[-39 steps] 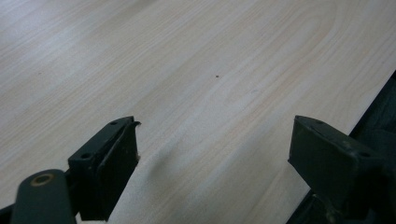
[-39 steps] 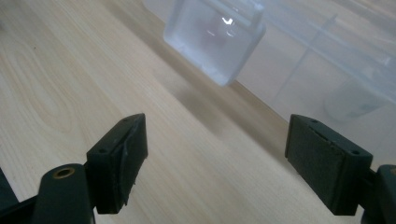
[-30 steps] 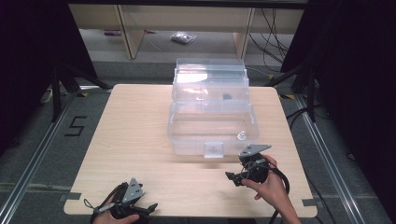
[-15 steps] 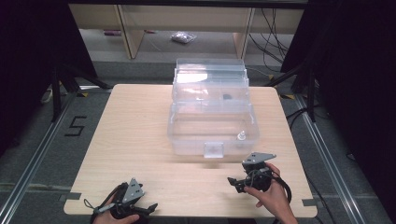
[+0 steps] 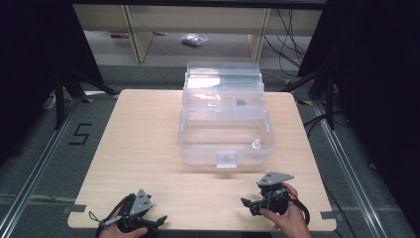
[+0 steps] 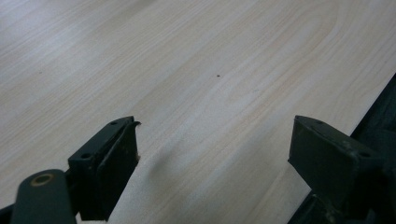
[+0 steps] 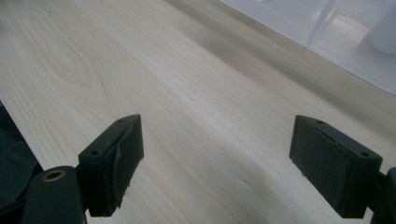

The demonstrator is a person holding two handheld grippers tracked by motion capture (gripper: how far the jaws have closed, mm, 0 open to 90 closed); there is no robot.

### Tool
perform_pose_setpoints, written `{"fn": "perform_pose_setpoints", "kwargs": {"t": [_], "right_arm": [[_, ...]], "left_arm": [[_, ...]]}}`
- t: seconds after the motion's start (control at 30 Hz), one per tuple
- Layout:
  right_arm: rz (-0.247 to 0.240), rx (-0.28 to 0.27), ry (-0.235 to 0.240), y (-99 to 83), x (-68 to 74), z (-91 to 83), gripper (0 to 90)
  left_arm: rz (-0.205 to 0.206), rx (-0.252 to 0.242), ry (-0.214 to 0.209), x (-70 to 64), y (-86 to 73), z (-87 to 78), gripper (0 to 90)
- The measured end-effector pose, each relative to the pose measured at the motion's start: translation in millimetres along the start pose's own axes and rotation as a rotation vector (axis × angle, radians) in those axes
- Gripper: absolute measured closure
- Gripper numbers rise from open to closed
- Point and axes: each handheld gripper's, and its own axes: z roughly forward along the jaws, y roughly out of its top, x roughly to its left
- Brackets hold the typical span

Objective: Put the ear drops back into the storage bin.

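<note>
You pull your right hand-held gripper [image 5: 251, 204] back from the clear box [image 5: 225, 131]; both it and the left hand-held gripper [image 5: 159, 219] are released, empty, near the desk [image 5: 143, 129] edge.

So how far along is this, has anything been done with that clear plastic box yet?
Hard to say what the job is. The clear box stands open at mid-table, lid raised behind, with a small white thing and a dark speck inside. Nothing is in hand: the left gripper and right gripper sit near the table's front edge, jaws open and empty. Whatever handling is planned looks unstarted.
</note>
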Motion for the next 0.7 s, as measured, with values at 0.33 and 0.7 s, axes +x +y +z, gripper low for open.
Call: {"fn": "perform_pose_setpoints", "kwargs": {"t": [0.33,0.7], "right_arm": [[-0.013,0.000,-0.026,-9.8,5.7,-0.3,18.2],[-0.011,0.024,-0.025,-18.8,15.5,-2.1,17.8]], "left_arm": [[-0.026,-0.024,0.010,-1.8,-0.2,2.5,15.0],[-0.038,-0.037,0.004,-2.6,-0.3,2.4,15.0]]}}
